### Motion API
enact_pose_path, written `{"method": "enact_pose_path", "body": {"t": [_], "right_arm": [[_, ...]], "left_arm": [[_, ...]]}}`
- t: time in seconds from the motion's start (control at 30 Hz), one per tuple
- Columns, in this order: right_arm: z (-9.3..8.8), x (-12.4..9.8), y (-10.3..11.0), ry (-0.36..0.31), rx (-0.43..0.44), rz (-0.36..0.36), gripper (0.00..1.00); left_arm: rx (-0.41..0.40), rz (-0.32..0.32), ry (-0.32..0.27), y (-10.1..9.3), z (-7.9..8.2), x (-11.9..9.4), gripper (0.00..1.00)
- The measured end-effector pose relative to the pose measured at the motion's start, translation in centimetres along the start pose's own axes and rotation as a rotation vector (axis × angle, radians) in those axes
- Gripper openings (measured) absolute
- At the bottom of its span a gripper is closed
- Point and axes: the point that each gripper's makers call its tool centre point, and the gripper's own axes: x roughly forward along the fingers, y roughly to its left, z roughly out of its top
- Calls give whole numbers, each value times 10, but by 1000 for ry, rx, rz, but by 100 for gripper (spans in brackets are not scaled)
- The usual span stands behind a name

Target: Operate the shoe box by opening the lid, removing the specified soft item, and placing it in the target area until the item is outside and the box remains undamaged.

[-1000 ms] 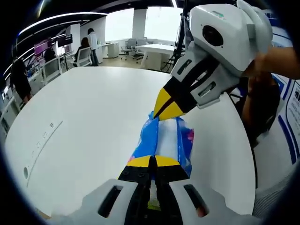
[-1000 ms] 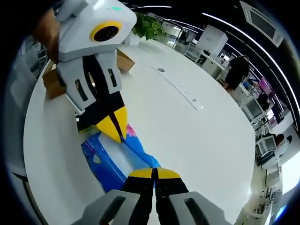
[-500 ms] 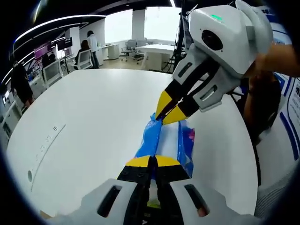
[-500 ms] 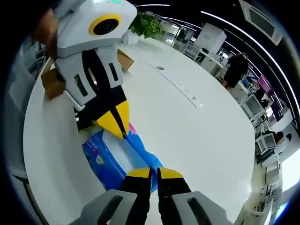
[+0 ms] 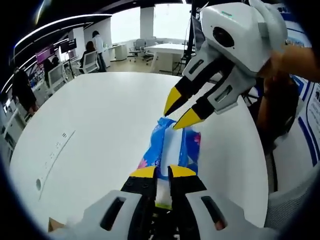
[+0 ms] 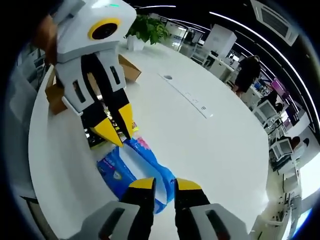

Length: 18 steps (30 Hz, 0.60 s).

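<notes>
Basically at the placing step: the blue crinkly plastic soft pack with a white centre panel [image 5: 172,150] lies flat on the round white table [image 5: 95,130], out of the brown cardboard shoe box [image 6: 62,95], which sits at the upper left of the right gripper view with its flaps open.

My left gripper [image 5: 163,172], at the bottom centre of the left gripper view, has its yellow tips a small gap apart, straddling the near end of the pack. I judge it released, not clamped; whether the tips touch the plastic, I can't tell.

My right gripper [image 6: 164,184], at the bottom centre of its own view, is parted a bit, with the pack's other end just beyond the tips. In the left gripper view it comes in from the upper right, tilted down, jaws well spread over the far end of the pack.

Next move, as I read it: lift both grippers straight off without snagging the wrapper, and stay clear of the box.
</notes>
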Motion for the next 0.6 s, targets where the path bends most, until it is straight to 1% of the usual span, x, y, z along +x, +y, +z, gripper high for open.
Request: {"method": "enact_pose_path", "body": {"t": [0.17, 0.27, 0.43, 0.6], "right_arm": [[4, -6, 4, -5, 5, 2, 15], [9, -13, 9, -11, 12, 3, 18], [13, -20, 15, -16, 29, 6, 22], [18, -27, 27, -24, 40, 12, 26]], "left_arm": [[-10, 20, 0, -2, 0, -12, 10], [-22, 34, -5, -4, 0, -21, 12], [-25, 46, -11, -8, 0, -35, 13], [-26, 54, -8, -14, -5, -49, 16]]}}
